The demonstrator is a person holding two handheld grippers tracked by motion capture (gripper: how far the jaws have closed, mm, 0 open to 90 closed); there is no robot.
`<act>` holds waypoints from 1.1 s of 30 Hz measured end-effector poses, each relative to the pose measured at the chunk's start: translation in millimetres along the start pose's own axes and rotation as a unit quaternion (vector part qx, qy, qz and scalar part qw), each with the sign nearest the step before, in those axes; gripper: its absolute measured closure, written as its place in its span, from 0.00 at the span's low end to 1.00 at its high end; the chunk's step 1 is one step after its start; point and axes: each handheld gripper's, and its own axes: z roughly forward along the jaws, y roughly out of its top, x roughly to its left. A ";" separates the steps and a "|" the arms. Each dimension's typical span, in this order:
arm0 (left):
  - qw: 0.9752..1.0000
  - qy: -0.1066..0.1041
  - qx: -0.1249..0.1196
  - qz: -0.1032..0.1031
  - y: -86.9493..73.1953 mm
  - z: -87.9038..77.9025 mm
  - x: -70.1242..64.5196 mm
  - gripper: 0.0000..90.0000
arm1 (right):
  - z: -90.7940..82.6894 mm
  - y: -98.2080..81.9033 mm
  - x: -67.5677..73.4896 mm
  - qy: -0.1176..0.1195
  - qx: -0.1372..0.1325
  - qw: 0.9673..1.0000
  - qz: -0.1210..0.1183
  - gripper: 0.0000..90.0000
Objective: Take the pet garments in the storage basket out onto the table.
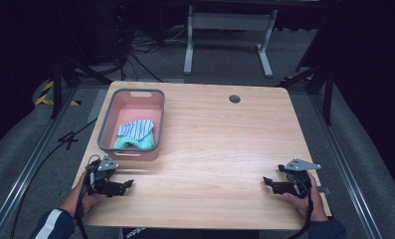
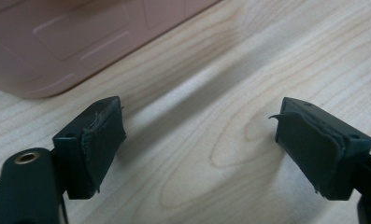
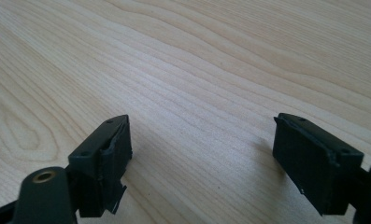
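Note:
A pink basket (image 1: 131,149) with a grey rim stands at the table's back left; inside lie a blue-and-white striped cloth (image 1: 135,127) and a teal cloth (image 1: 135,143). My left gripper (image 1: 129,183) rests low near the table's front left, just in front of the basket, jaws wide apart with nothing between them. In the left gripper view the basket's pink wall (image 2: 57,37) lies ahead of the open left gripper (image 2: 199,135). My right gripper (image 1: 265,182) sits at the front right, open and empty; in its own view the right gripper (image 3: 202,144) has bare wood between its jaws.
The wooden table (image 1: 220,139) has a round cable hole (image 1: 234,98) near its back edge. Beyond the table stand a white desk frame (image 1: 230,35) and cables on the grey floor. Metal rails run along both sides.

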 end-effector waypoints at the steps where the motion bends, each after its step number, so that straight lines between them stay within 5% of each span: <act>1: 1.000 -0.003 0.004 0.012 -0.1 -1.2 0.0 0.17 | 0.0 0.0 0.0 0.000 0.000 1.000 0.000 0.23; 7: 0.999 -0.021 -0.001 0.045 1.1 -6.5 0.5 0.17 | 0.0 0.0 0.0 0.001 0.000 1.000 0.000 0.23; 12: 0.998 -0.012 0.000 0.063 3.6 -12.0 0.4 0.18 | 0.0 -0.1 -0.1 0.002 0.001 1.000 -0.003 0.22; 16: 0.998 -0.015 -0.011 0.059 7.2 -21.4 1.4 0.21 | 0.0 -0.1 0.0 0.002 0.001 1.000 -0.003 0.22; 25: 0.996 0.020 -0.062 0.067 23.4 -56.6 2.5 0.22 | 0.0 -0.1 0.0 0.002 0.001 1.000 -0.003 0.22; 33: 0.994 0.040 -0.081 0.068 44.4 -81.4 7.3 0.22 | 0.0 -0.1 0.0 0.002 0.001 1.000 -0.003 0.22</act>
